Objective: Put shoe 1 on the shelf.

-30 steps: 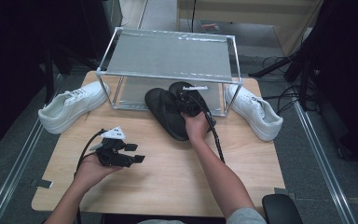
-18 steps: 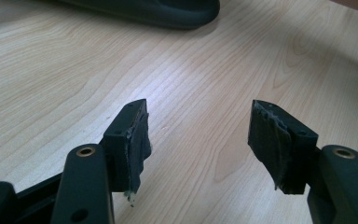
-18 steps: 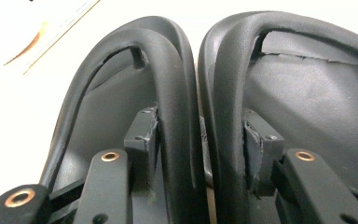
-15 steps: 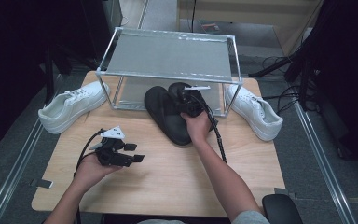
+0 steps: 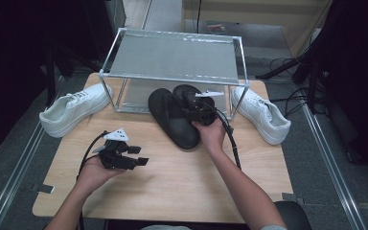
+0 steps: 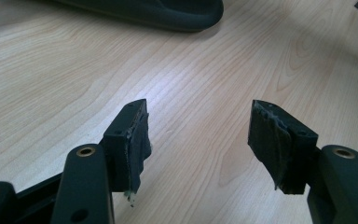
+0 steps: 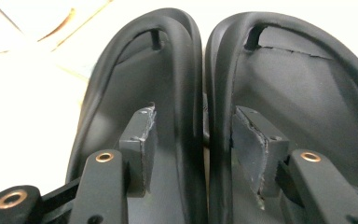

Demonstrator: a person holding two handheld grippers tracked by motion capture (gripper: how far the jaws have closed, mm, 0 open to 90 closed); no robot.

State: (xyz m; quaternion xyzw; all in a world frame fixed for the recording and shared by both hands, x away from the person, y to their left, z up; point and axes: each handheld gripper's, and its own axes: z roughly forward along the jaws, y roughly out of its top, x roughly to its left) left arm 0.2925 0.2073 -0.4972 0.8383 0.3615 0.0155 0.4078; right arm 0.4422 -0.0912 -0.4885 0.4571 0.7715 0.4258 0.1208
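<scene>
High view: the right gripper (image 5: 202,106) hovers over the black sandals (image 5: 176,115) beside the wire rack (image 5: 172,57).
Left gripper view: the left gripper (image 6: 198,135) is agape, empty.
Right gripper view: jaws just widened, straddling both inner rims, loosely; a lift could drop them.

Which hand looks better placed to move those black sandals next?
Right. The right gripper is already at the black sandals, its jaws, just opened, straddling their two adjoining inner edges. The left gripper rests open, apart from them, over the bare table.
</scene>
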